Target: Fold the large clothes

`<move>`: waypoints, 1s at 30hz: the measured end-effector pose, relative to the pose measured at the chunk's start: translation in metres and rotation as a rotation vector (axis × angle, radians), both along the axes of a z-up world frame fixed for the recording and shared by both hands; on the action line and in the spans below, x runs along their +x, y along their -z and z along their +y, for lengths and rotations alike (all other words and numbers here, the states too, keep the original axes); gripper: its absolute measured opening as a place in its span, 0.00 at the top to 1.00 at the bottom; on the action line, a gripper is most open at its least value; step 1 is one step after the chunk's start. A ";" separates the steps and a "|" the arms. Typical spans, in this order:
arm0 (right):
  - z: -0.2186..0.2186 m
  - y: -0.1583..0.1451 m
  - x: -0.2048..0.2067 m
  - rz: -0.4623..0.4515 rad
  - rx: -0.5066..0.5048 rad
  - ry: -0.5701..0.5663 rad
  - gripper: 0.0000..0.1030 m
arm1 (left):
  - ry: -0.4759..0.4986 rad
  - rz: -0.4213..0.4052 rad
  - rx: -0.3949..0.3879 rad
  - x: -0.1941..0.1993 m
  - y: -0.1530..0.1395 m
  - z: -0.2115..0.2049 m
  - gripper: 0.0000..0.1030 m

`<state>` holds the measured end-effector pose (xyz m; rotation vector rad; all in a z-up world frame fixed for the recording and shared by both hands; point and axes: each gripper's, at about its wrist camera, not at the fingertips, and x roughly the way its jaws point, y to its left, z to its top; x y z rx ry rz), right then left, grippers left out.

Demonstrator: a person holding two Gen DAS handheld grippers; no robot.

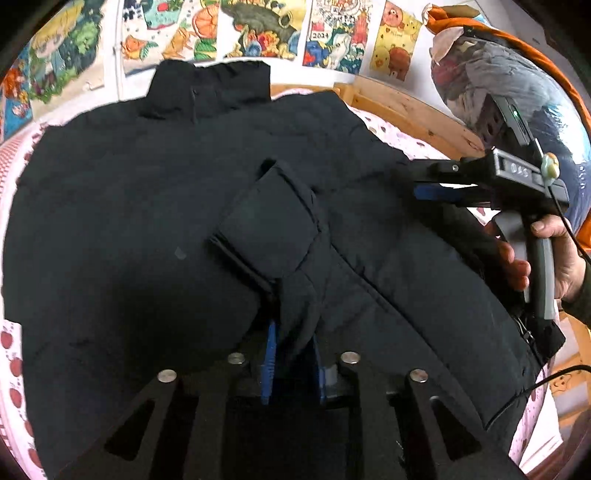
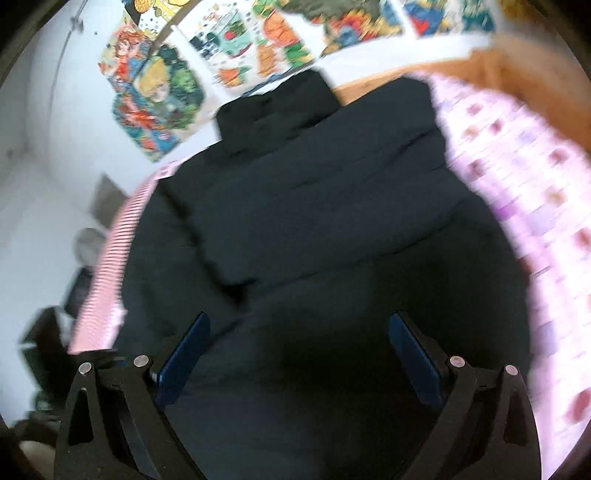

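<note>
A large black padded jacket [image 1: 140, 206] lies spread on the bed, collar toward the wall. One sleeve [image 1: 269, 232] is folded across the body, cuff toward the collar. My left gripper [image 1: 291, 354] is shut on the sleeve fabric, which is pinched between its blue pads. My right gripper [image 1: 424, 188] reaches in from the right edge of the jacket. In the right wrist view, which is blurred, the right gripper [image 2: 299, 347] is open and empty above the jacket [image 2: 314, 192], its blue pads [image 2: 413, 354] wide apart.
The bed has a pink patterned sheet [image 1: 391, 136] and a wooden frame [image 1: 410, 107]. Colourful posters [image 1: 332, 33] cover the wall behind. A stuffed bag of bedding [image 1: 491, 88] stands at the right. A black cable [image 1: 532, 387] hangs near the jacket's hem.
</note>
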<state>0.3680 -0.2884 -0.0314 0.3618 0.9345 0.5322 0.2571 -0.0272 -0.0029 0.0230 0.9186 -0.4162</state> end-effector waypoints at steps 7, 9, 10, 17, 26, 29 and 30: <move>0.032 0.016 0.001 0.088 0.144 -0.052 0.07 | 0.083 -0.040 -0.026 -0.016 -0.006 -0.005 0.29; 0.032 0.019 0.003 0.111 0.204 -0.039 0.07 | 0.087 -0.038 -0.015 -0.022 -0.008 -0.003 0.29; 0.031 0.022 0.003 0.126 0.230 -0.027 0.07 | 0.082 -0.038 -0.015 -0.026 -0.009 -0.001 0.28; 0.058 0.037 0.000 0.174 0.056 -0.019 0.07 | -0.047 -0.080 0.035 -0.033 -0.023 0.032 0.24; 0.095 0.016 -0.013 0.101 -0.091 -0.067 0.88 | -0.276 -0.163 0.062 -0.023 -0.045 0.089 0.23; 0.082 -0.008 -0.014 0.024 -0.095 -0.045 0.94 | -0.331 -0.182 0.084 -0.019 -0.047 0.101 0.23; 0.080 -0.022 -0.014 -0.028 -0.114 -0.032 0.94 | -0.346 -0.184 0.086 -0.017 -0.049 0.104 0.23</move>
